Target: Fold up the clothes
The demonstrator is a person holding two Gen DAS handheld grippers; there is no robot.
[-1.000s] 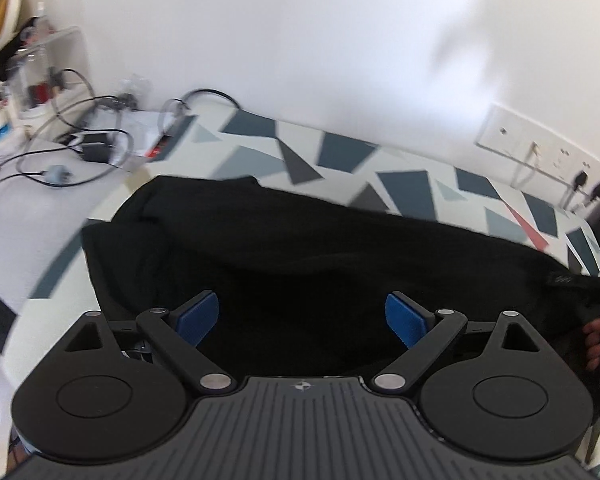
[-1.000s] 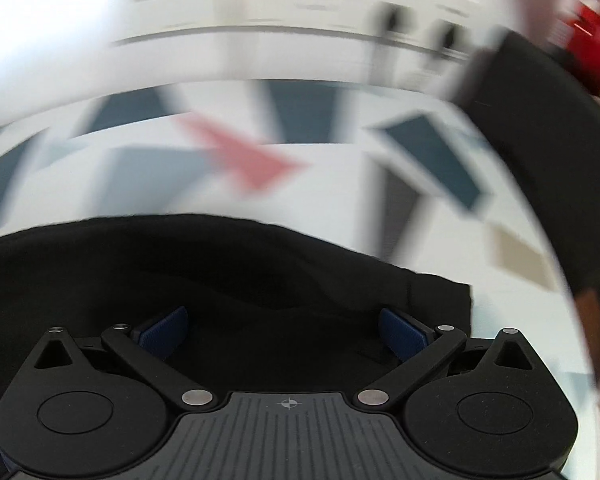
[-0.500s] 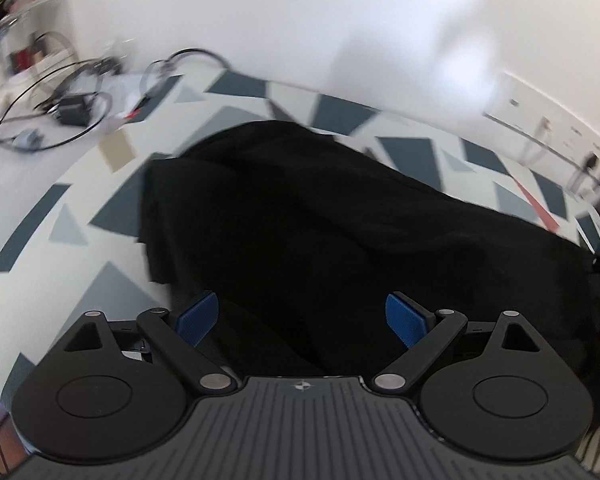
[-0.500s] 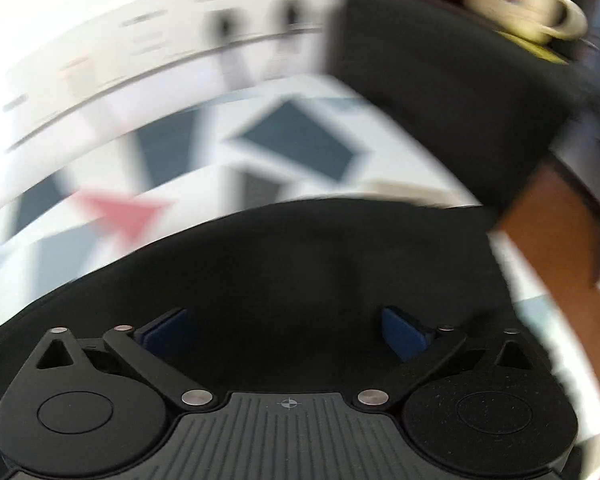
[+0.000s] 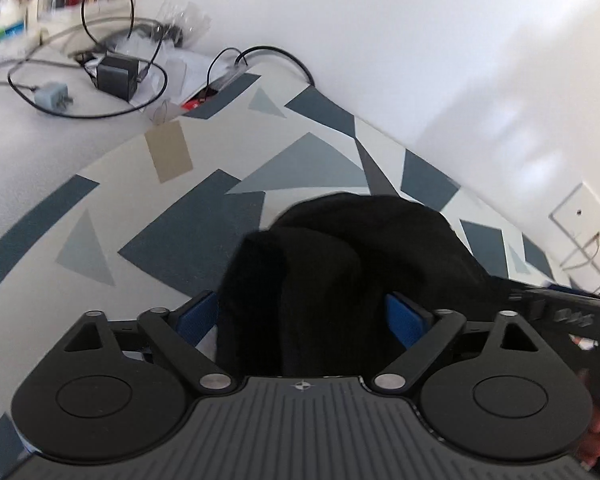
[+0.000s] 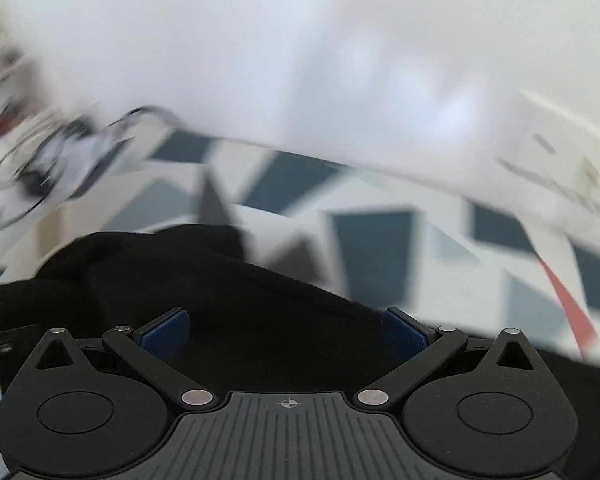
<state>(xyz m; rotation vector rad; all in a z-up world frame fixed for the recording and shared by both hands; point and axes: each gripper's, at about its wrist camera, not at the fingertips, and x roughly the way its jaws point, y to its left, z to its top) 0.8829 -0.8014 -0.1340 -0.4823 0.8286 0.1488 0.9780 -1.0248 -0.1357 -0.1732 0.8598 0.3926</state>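
Black fabric is bunching between the blue pads of your left gripper (image 5: 304,314): the black garment (image 5: 340,264) is lying on the patterned tabletop (image 5: 179,240) and rising in a mound from 6 o'clock toward the middle of the left wrist view. Your left tongs are standing wide, with cloth filling the gap but neither pad pressing it shut. At 4 o'clock in that view your right hand (image 5: 598,436) is showing beside the black body of the other tool.

In the right wrist view the garment is spreading from 9 o'clock across the lower half, and your right gripper (image 6: 285,330) is also standing wide over it, its 2 blue pads apart with dark cloth beneath. That view is blurring heavily, so you cannot tell whether the pads are touching the cloth.

Farther out, at 10 o'clock in the left wrist view, a dark charger block (image 5: 115,76), a small grey plug (image 5: 53,96) and looping black cables (image 5: 87,110) are lying near the white wall (image 5: 380,40). A wall socket plate (image 5: 580,224) is sitting at 3 o'clock.
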